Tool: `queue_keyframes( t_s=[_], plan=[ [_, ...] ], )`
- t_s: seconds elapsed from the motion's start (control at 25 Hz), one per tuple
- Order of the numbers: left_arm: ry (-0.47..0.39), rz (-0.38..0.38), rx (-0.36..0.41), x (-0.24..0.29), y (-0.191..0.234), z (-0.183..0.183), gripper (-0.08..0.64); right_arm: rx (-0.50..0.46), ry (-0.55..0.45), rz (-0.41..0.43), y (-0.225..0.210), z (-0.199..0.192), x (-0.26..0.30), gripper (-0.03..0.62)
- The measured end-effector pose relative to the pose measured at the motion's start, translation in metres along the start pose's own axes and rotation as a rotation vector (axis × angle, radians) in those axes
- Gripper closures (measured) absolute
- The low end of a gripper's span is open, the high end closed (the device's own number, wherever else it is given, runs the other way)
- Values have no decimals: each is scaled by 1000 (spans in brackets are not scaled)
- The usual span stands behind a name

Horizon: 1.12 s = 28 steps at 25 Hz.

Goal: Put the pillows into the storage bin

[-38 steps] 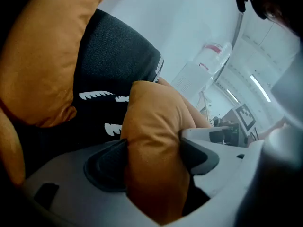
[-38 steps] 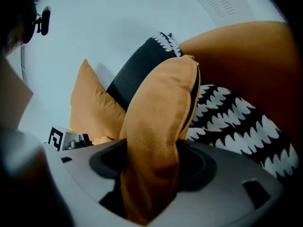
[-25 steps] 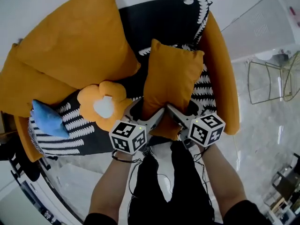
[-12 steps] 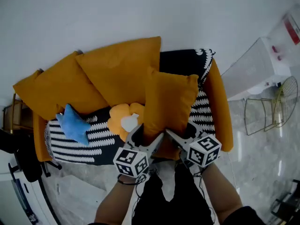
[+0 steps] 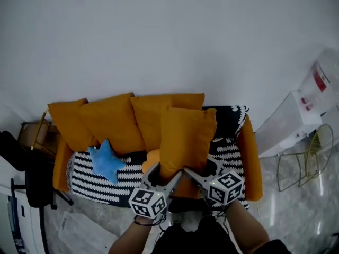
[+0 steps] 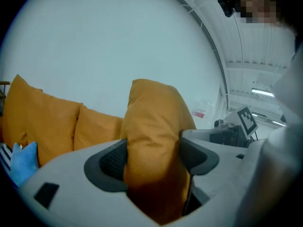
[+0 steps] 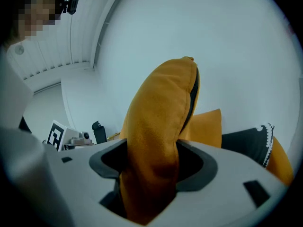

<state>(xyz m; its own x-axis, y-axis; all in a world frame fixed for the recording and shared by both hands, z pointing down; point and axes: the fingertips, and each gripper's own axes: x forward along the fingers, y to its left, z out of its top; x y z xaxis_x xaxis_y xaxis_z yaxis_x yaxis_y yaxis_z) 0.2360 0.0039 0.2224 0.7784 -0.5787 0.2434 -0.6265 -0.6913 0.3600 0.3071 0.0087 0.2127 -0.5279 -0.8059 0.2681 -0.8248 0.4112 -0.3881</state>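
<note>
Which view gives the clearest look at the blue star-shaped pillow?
The head view: the blue star pillow lies whole on the striped sofa seat. The left gripper view catches only a blue corner at its edge; the right gripper view misses it.

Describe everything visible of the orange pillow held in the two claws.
The orange pillow is a plump, plain rectangular cushion of soft, suede-like fabric, with a dark seam along one edge. It is held upright in front of the sofa. The left claw and right claw each pinch its lower edge, denting it.
</note>
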Motion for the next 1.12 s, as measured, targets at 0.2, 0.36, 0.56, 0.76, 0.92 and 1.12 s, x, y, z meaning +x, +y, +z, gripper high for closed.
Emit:
queue_keyframes(
  t_s=[0.2,0.36,0.56,0.76,0.92,1.12],
  plan=[
    [-76,33,23,-32,7,35,207,-76,-20,47,40,30,9,282],
    [-117,51,43,-59,13,57,207,-112,-36,79,70,47,16,281],
    [-158,70,66,-90,21,73,207,-144,-57,109,104,57,23,281],
    [-176,98,73,-121,29,77,207,-158,-57,142,135,54,29,281],
    [-204,161,67,-148,29,76,207,-174,-40,206,160,50,30,280],
    [-232,268,46,-179,19,68,207,-196,-4,311,184,40,22,279]
  ],
)
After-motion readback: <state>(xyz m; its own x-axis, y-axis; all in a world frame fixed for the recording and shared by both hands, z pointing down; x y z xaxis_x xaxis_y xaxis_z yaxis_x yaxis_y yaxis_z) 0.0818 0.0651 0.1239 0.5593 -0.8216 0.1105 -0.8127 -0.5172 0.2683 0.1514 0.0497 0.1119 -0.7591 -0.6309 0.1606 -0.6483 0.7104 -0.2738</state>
